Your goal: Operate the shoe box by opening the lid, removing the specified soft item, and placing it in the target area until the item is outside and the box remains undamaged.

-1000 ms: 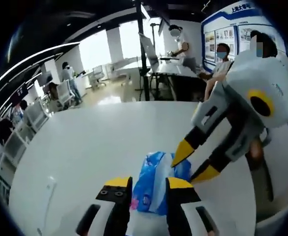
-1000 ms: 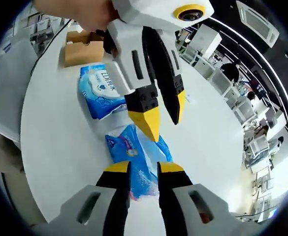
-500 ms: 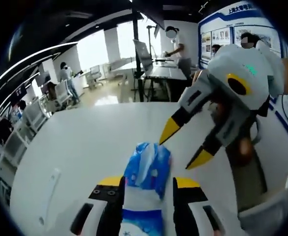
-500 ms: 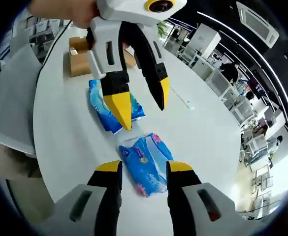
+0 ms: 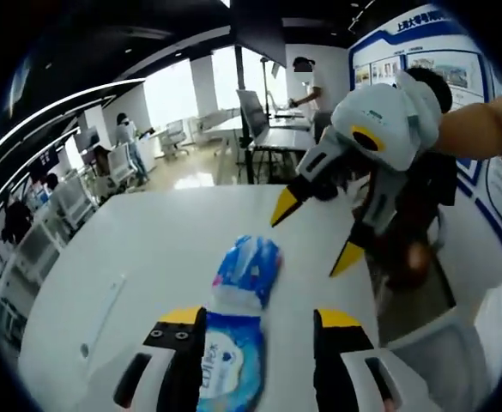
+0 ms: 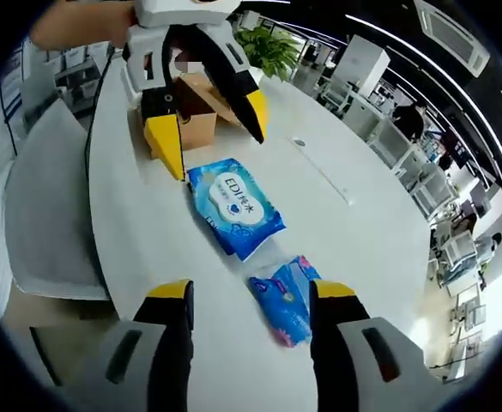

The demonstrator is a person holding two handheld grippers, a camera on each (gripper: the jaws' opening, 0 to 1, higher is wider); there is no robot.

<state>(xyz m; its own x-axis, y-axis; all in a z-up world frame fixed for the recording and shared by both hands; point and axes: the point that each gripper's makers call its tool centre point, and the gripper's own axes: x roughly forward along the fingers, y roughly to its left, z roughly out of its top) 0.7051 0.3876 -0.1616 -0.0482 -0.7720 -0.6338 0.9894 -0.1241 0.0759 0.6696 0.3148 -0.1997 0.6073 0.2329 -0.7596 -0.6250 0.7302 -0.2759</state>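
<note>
Shoe box (image 6: 190, 112), partly hidden at 12 o'clock behind the wide-open, empty left gripper (image 6: 206, 129); right gripper (image 6: 252, 296) likewise spread, bare bench (image 6: 353, 232) at 3 o'clock.

A white table (image 6: 156, 257) carries a thin white stick (image 6: 322, 175), lying far right of the tool. A grey chair (image 6: 45, 215) stands at the table's left edge. Beyond it grows a potted plant (image 6: 272, 51). Ahead, desks (image 5: 268, 129) and people (image 5: 126, 137) occupy the office.
</note>
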